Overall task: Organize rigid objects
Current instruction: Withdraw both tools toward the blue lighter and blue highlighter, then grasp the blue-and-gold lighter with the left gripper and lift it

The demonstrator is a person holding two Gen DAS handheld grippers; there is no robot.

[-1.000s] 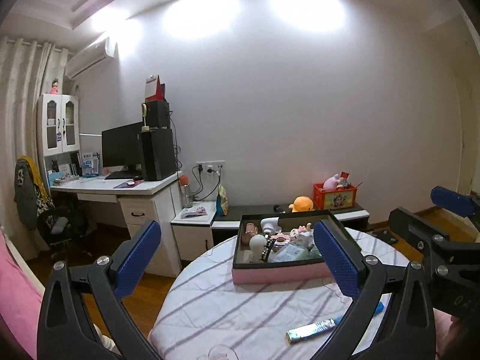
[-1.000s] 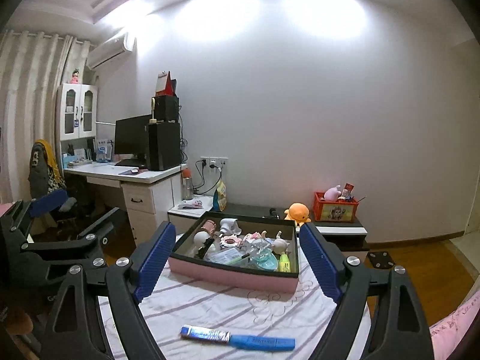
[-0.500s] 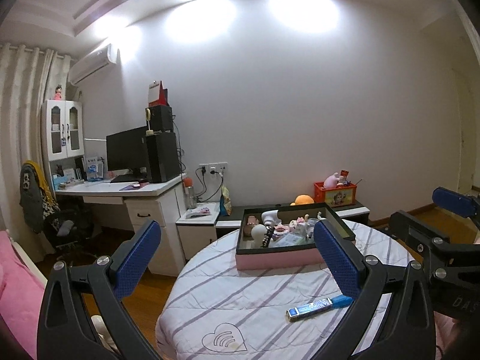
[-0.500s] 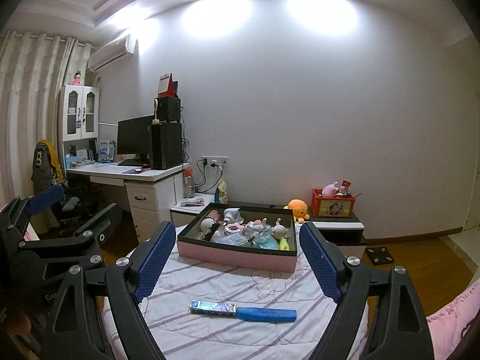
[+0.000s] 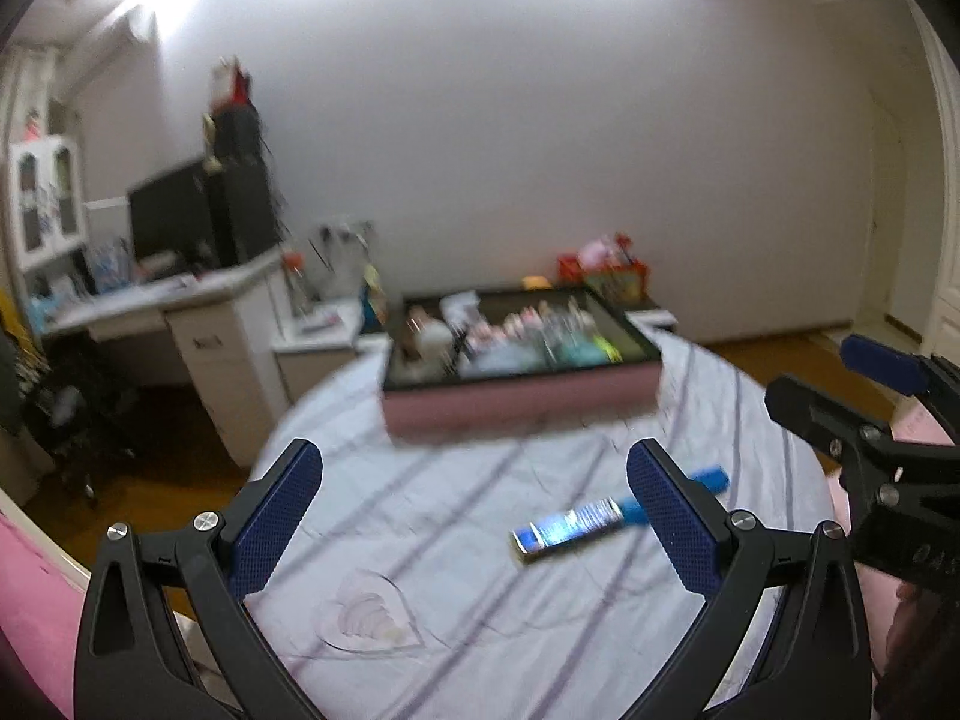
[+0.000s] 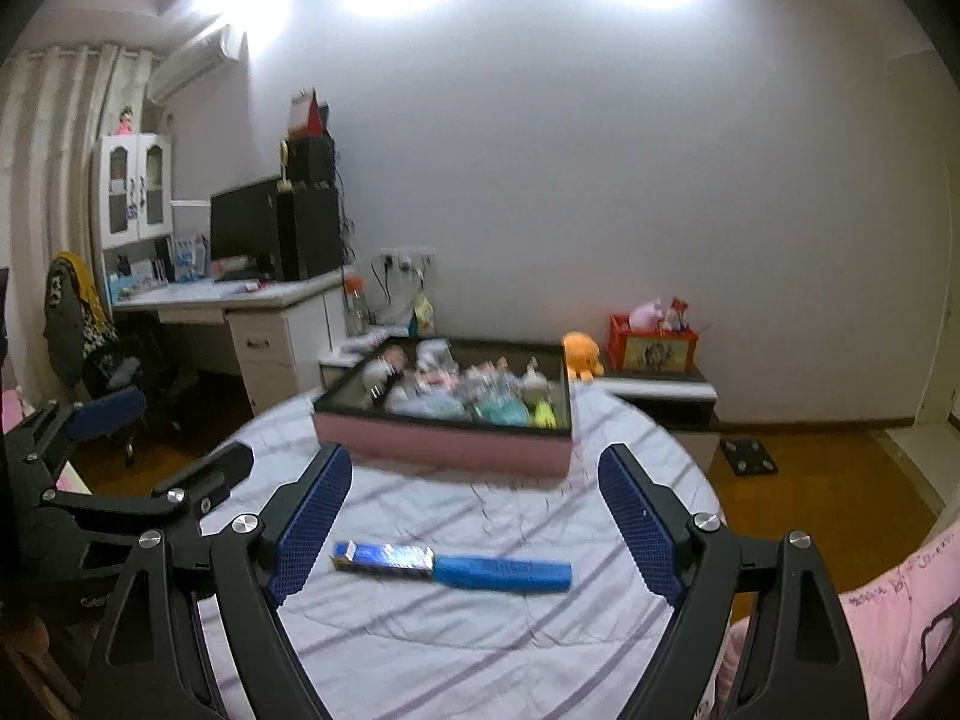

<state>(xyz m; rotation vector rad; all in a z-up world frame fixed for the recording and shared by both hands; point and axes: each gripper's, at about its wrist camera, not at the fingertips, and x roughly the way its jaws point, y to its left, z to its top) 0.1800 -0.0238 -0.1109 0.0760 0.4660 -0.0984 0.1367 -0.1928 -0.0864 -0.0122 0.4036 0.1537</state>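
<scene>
Left gripper (image 5: 474,516) hung over round worktop (image 6: 480,630), jaws wide apart, nothing between. Right gripper (image 6: 474,519) same: jaws wide, holding nothing. Blue pen box (image 6: 450,564) lay flat near worktop's front edge, under right gripper. Pink tray (image 6: 444,447) (full of small toys, blurry) sat at far edge.

- Right gripper (image 6: 474,516) jaws wide apart, empty.
- Blue pen (image 6: 450,566) lies crosswise on the table (image 6: 480,648), between and below the fingers.
- Pink tray (image 6: 444,441) beyond, full of trinkets.
</scene>
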